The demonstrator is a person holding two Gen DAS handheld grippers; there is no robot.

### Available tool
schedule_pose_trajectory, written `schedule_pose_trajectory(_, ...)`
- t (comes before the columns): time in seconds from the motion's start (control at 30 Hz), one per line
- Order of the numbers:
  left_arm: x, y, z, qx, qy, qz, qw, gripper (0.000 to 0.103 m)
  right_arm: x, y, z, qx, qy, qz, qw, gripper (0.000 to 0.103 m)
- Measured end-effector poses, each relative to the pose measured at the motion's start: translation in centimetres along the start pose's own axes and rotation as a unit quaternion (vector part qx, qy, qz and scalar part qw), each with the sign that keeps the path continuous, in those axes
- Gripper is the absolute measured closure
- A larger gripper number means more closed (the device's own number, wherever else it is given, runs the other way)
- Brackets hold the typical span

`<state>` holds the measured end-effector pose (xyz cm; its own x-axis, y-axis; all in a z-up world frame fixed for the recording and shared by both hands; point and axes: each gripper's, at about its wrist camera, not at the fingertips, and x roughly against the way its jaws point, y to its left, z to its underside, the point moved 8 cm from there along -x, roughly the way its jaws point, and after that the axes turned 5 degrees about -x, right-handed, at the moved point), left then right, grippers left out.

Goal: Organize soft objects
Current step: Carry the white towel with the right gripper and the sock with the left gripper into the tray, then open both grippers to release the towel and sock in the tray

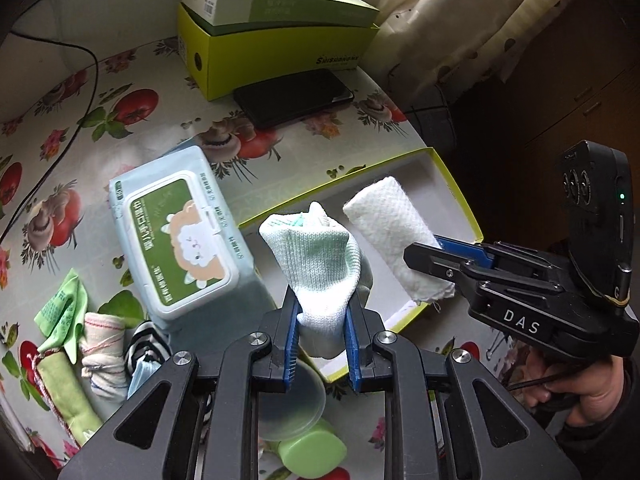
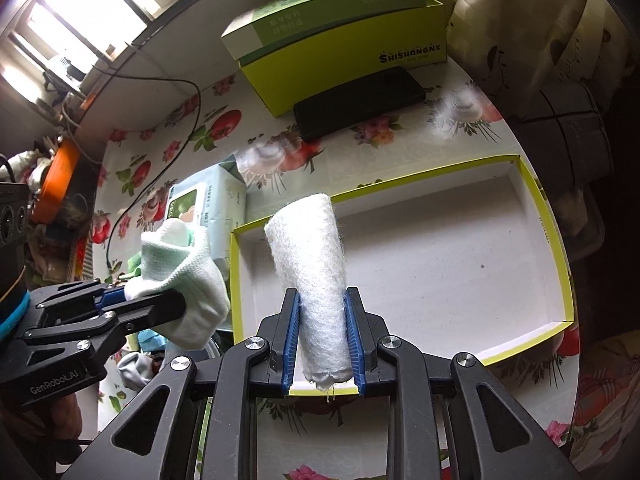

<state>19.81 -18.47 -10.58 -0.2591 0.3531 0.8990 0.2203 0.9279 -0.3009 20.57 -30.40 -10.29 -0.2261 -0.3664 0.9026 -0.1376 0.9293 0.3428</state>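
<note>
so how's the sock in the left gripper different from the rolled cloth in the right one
The sock is pale mint green with a ribbed knit; the rolled cloth is white with a fuzzy, waffle-like weave. The sock is a lumpy bundle with a folded cuff, while the cloth is a tidy, even cylinder. Both are soft rolls pinched near one end between blue-padded jaws, the sock in the left gripper and the cloth in the right gripper, at the shallow box.
</note>
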Motion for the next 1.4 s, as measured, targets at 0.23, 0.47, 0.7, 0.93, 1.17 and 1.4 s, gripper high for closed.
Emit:
schedule_pose_trajectory(0.23, -3.4, -1.3, -0.7, -0.018, 0.029, -0.002, 0.9994, 0.082, -0.9, -1.8, 0.3, -0.021, 0.007, 0.0, 1.0, 0.082)
schedule_pose_trajectory(0.47, -4.5, -0.3, -1.1, -0.004, 0.032, -0.021, 0.9993, 0.066, -2.3, -2.6, 0.0, -0.038, 0.013, -0.003, 0.999, 0.082)
schedule_pose_trajectory(0.7, -2.8, 0.6, -1.0, 0.017, 0.017, -0.022, 0.9995, 0.061, -4.4, -1.8, 0.1, -0.035, 0.03, -0.007, 0.999, 0.082)
schedule_pose_trajectory(0.93, -0.1, 1.8, -0.6, 0.036, -0.003, -0.032, 0.9988, 0.061, -5.3, -0.1, 0.5, -0.016, 0.046, -0.014, 0.999, 0.072)
schedule_pose_trajectory(1.17, 1.9, 2.5, -0.2, 0.043, -0.022, -0.038, 0.9981, 0.061, -3.0, 1.0, 0.2, 0.009, 0.026, -0.007, 1.0, 0.061)
schedule_pose_trajectory(1.4, 3.6, 2.9, 1.2, 0.049, -0.034, -0.042, 0.9974, 0.061, 0.2, 3.2, 1.1, 0.044, 0.005, -0.004, 0.999, 0.059)
